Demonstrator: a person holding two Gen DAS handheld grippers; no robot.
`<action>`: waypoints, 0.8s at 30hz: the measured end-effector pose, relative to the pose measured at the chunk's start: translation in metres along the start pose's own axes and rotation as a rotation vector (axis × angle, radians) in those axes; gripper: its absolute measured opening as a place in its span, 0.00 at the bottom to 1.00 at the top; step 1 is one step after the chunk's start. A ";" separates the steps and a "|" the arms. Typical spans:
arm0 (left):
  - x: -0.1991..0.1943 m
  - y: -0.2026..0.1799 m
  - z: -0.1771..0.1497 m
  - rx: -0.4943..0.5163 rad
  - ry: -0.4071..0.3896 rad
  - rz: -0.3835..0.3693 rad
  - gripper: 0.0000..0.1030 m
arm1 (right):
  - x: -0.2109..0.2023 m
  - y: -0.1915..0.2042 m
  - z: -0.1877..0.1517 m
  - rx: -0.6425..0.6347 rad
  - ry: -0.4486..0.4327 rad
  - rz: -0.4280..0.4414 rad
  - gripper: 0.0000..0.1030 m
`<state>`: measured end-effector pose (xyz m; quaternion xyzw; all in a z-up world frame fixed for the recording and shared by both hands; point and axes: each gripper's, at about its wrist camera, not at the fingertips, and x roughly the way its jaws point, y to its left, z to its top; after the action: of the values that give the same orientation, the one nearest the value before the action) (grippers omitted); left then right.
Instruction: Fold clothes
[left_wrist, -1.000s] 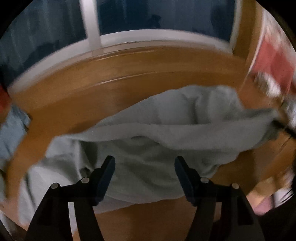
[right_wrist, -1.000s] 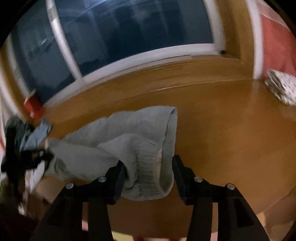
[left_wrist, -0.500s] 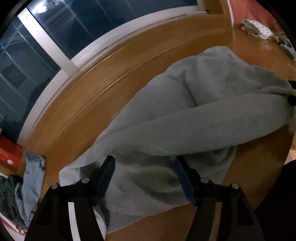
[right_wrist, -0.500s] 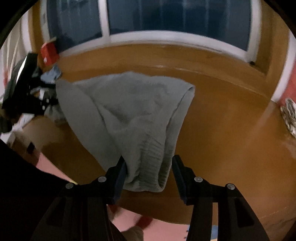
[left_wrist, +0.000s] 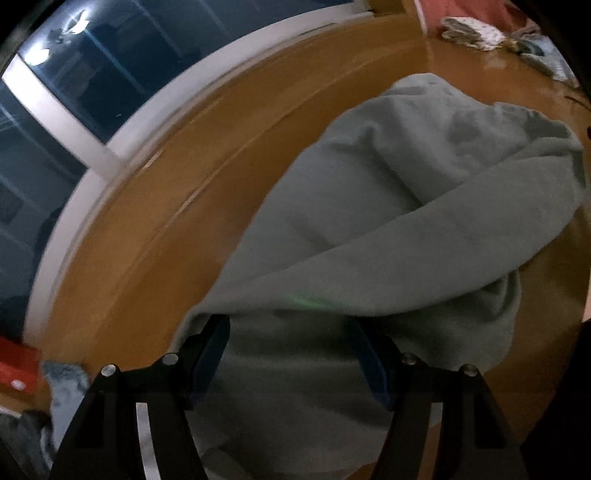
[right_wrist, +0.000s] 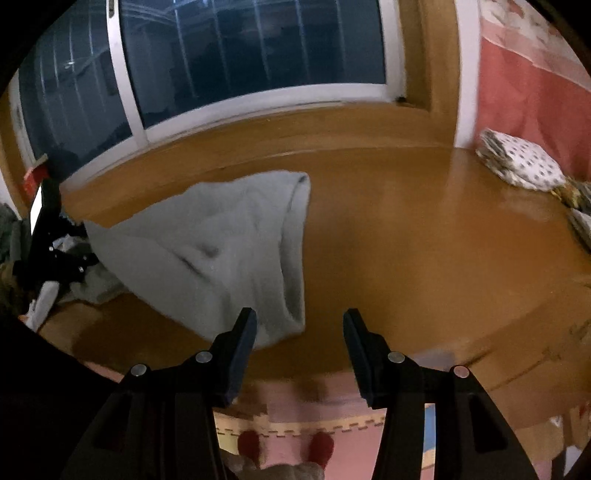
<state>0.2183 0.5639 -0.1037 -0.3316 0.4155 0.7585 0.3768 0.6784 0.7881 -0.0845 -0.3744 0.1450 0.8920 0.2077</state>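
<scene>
A pale grey-green garment (left_wrist: 388, 236) lies bunched on the brown wooden table (left_wrist: 155, 206), one part folded over another. My left gripper (left_wrist: 290, 354) is open with its jaws wide apart, over the garment's near part; the cloth lies between and under the fingers, not pinched. In the right wrist view the same garment (right_wrist: 221, 243) lies at the left of the table (right_wrist: 424, 240). My right gripper (right_wrist: 299, 339) is open and empty, just off the garment's near right end, above the table's front edge. The left gripper's body (right_wrist: 48, 236) shows at the far left there.
A dark window with a white frame (right_wrist: 258, 99) runs behind the table. Folded patterned cloths (right_wrist: 521, 162) lie at the table's far right by a red wall. More clothes (left_wrist: 55, 398) and a red box (left_wrist: 14, 362) sit at the left. A pink floor mat (right_wrist: 314, 413) lies below the front edge.
My right gripper has let go of the garment's ribbed end and pulled back to the right; the cloth has dropped onto the table. My left gripper has moved in closer over the garment.
</scene>
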 end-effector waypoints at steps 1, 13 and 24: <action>0.000 -0.001 0.000 0.011 -0.011 -0.013 0.63 | -0.001 0.004 -0.005 -0.013 0.011 0.000 0.48; 0.001 0.014 0.002 -0.141 -0.092 -0.166 0.06 | 0.057 0.042 0.002 -0.128 0.022 -0.038 0.49; -0.032 0.024 0.010 -0.294 -0.184 -0.212 0.04 | 0.053 0.042 0.029 0.034 -0.114 0.049 0.06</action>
<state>0.2118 0.5543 -0.0645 -0.3542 0.2271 0.7942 0.4383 0.6071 0.7776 -0.0990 -0.3155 0.1573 0.9141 0.2003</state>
